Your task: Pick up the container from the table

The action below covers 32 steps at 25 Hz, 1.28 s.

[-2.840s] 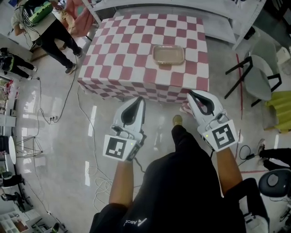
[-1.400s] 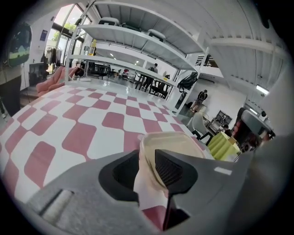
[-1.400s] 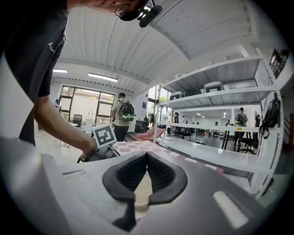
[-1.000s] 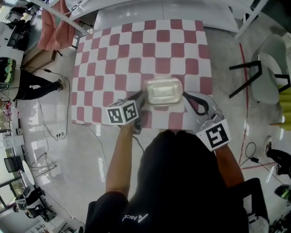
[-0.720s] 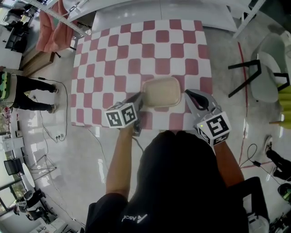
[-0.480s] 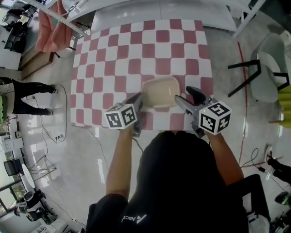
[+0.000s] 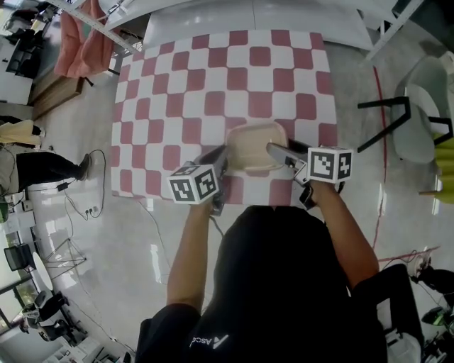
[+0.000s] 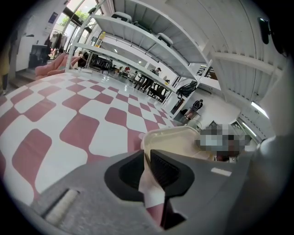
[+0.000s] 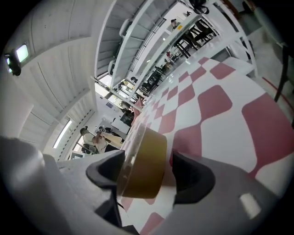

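A beige rectangular container (image 7: pixel 255 145) sits near the front edge of the red-and-white checked table (image 7: pixel 213 78). My left gripper (image 7: pixel 221 157) is at its left end. In the left gripper view the jaws are closing, and the pads of the left gripper (image 8: pixel 148 167) pinch the thin rim of the container (image 8: pixel 174 140). My right gripper (image 7: pixel 278 150) is at the right end, rolled onto its side. Its jaws are opening wide. In the right gripper view the container (image 9: pixel 142 167) stands between them with gaps at both pads of the right gripper (image 9: pixel 149 176).
A grey chair (image 7: pixel 418 106) stands right of the table and a white bench (image 7: pixel 248 14) runs behind it. A person (image 7: pixel 42 166) walks on the floor at the left, near a pink seat (image 7: pixel 81 35). The table's far half holds only the cloth.
The right gripper has rolled over, spread its jaws and come down around the container's right end. The left gripper has stayed at the left rim with its jaws narrowing.
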Available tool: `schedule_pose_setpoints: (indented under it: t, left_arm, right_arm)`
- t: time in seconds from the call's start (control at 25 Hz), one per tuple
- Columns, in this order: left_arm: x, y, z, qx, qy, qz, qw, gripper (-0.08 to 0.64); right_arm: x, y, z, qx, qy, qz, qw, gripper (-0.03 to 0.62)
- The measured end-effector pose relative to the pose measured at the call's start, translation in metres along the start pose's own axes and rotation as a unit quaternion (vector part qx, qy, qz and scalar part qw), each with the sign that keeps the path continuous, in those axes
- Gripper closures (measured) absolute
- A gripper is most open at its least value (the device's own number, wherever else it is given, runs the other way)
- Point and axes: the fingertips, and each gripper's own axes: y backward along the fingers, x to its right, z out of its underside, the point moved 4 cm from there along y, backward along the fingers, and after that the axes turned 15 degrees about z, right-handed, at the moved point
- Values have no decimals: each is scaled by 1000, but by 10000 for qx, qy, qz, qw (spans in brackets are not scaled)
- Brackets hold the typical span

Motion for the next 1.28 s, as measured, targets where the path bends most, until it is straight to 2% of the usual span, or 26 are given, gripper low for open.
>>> schedule_pose_setpoints:
  t: [0.12, 0.2, 0.4, 0.52, 0.64, 0.76, 0.92, 1.16, 1.28]
  left_arm:
    - [0, 0, 0, -7, -27, -1, 10000, 506]
    - [-1, 0, 0, -3, -34, -2, 10000, 508]
    - [2, 0, -1, 3, -199, -42, 9998, 508]
    - [10, 6, -12, 245, -578, -144, 9979, 503]
    - [26, 17, -32, 697, -1130, -238, 9909, 460]
    - [46, 35, -54, 1312, -1629, -209, 9777, 457]
    - [80, 61, -76, 2086, -2300, -95, 9505, 532]
    - [135, 87, -95, 2590, -3219, 106, 9106, 549]
    - [150, 92, -94, 2724, -3350, 254, 9016, 550]
  right_arm:
    - [-5, -9, 4, -187, -24, -135, 9997, 279]
    - [-9, -13, 5, -234, -99, -234, 9994, 318]
    - [-6, -15, 6, -278, -456, -389, 9978, 346]
    - [-5, -12, 5, -195, -753, -549, 9955, 356]
    - [-4, -4, 0, -66, -966, -662, 9931, 360]
    - [-5, 6, -7, 111, -1194, -863, 9890, 365]
    - [-12, 22, -13, 360, -1443, -1196, 9816, 371]
    - [-27, 51, -21, 659, -1596, -1628, 9714, 379]
    - [-35, 62, -22, 740, -1576, -1767, 9687, 382]
